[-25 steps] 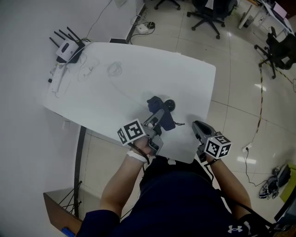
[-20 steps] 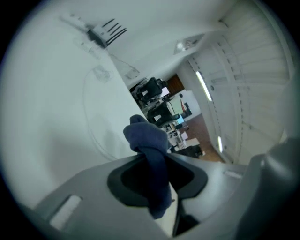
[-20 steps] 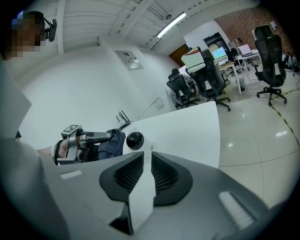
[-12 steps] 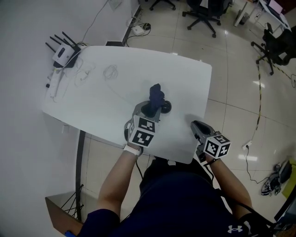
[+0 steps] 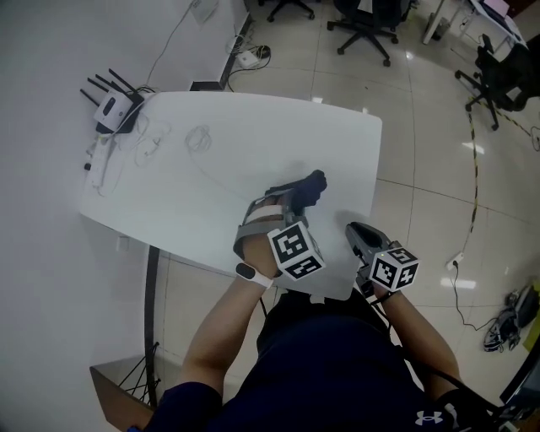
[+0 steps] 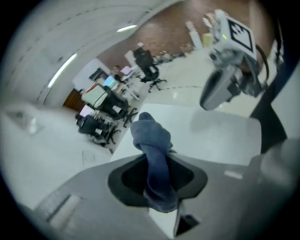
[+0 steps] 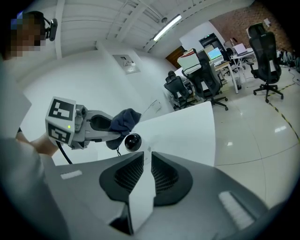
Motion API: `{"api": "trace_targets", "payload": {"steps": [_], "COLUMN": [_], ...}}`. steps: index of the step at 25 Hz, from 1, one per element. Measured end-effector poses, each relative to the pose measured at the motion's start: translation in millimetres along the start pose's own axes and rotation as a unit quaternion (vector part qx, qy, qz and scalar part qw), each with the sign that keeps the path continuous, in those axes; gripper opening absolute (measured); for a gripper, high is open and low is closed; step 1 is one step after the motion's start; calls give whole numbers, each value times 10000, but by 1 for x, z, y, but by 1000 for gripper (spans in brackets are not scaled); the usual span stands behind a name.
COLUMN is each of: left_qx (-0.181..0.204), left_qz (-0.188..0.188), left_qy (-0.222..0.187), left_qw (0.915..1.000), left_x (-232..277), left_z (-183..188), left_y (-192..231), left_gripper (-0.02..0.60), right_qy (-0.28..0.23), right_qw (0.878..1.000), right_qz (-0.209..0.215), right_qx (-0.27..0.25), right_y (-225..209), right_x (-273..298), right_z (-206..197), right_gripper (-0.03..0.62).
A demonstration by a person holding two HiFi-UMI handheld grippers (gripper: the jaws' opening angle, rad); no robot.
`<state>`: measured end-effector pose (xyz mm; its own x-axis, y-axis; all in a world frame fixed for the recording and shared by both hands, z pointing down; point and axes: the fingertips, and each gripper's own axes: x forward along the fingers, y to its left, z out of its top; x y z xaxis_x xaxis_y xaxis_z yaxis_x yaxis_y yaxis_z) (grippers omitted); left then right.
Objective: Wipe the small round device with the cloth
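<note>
My left gripper (image 5: 297,197) is shut on a dark blue cloth (image 5: 310,187), which bunches out past its jaws over the white table (image 5: 211,160). In the left gripper view the cloth (image 6: 151,137) stands pinched between the jaws. The small round black device (image 7: 132,142) sits on the table, and the cloth (image 7: 123,120) rests against its upper left side, held by the left gripper (image 7: 111,127). In the head view the cloth hides the device. My right gripper (image 5: 361,235) hovers at the table's near right edge, its jaws a narrow slit apart with nothing between them.
A white router with black antennas (image 5: 110,108) and loose cables (image 5: 150,137) lie at the table's far left corner. Office chairs (image 5: 364,21) stand on the tiled floor beyond the table. The right gripper (image 6: 220,86) shows to the right in the left gripper view.
The left gripper has rolled over, swinging its marker cube from the left to the near right. The cloth has moved right, onto the device. The right gripper has stayed put.
</note>
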<state>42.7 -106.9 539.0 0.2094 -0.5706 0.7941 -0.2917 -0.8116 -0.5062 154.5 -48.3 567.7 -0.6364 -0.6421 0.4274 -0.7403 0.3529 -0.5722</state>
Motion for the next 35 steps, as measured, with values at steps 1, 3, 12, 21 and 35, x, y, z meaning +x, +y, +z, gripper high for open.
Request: {"api": "trace_targets", "payload": {"steps": [1, 3, 12, 21, 35], "left_qx": [-794, -2385, -7420, -5059, -5555], "left_qz": [-14, -167, -1111, -808, -714], "left_qy": [-154, -464, -1957, -2126, -1553], "left_qw": [9967, 9699, 6315, 8321, 8137], "left_x": [-7, -19, -28, -44, -8], "left_z": [-8, -25, -29, 39, 26], "left_y": [5, 7, -34, -15, 49], "left_gripper": [104, 104, 104, 104, 104], "right_qy": [-9, -10, 69, -40, -78], "right_qw": [10000, 10000, 10000, 10000, 9997], "right_qz": [-12, -45, 33, -39, 102], "right_qx": [16, 57, -9, 44, 203], "right_y": [-2, -6, -10, -27, -41], "right_x": [-1, -3, -2, -15, -18], "right_z": [0, -1, -1, 12, 16], "right_gripper": [57, 57, 54, 54, 49]}}
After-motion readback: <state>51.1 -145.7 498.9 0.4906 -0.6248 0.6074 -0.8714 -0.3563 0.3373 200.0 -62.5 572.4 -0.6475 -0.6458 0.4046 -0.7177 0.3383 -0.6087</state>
